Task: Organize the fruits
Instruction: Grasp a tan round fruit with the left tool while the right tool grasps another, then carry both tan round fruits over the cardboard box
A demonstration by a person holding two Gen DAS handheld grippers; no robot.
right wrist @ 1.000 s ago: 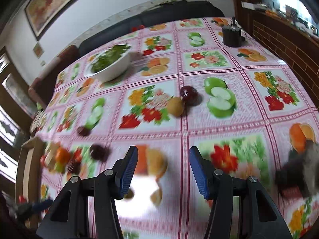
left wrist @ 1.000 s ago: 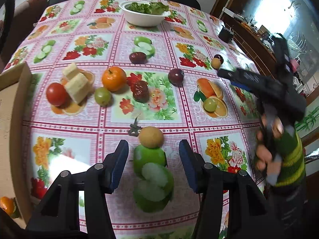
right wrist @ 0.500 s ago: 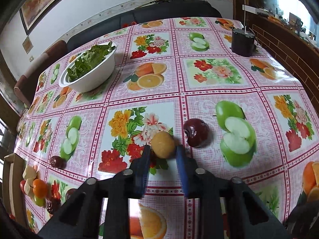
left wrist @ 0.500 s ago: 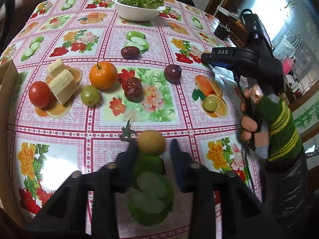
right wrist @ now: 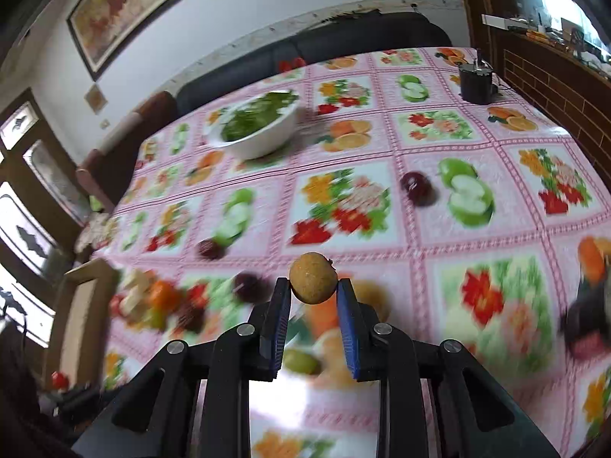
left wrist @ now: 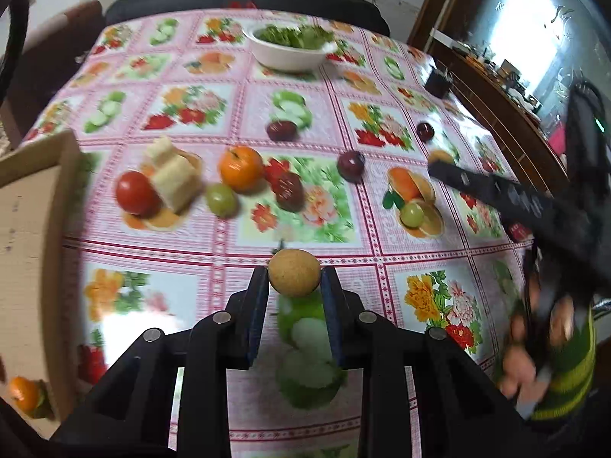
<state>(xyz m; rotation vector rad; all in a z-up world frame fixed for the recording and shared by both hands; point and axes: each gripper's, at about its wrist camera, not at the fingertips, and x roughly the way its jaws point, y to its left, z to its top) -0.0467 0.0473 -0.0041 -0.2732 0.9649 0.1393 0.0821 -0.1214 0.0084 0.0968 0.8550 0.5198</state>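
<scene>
Left wrist view: the left gripper (left wrist: pixel 294 286) is clamped on a small tan round fruit (left wrist: pixel 294 273), pinched at the fingertips so it can be carried, likely toward the cardboard box (left wrist: pixel 30 229) at the left edge, near the cluster of tomato (left wrist: pixel 133 192), orange (left wrist: pixel 240 168) and other fruit. In the right wrist view the right gripper (right wrist: pixel 314 293) likewise grips a second tan fruit (right wrist: pixel 313 278) above the flowered tablecloth (right wrist: pixel 496 229), with a dark red fruit (right wrist: pixel 416 187) lying on the cloth well apart.
</scene>
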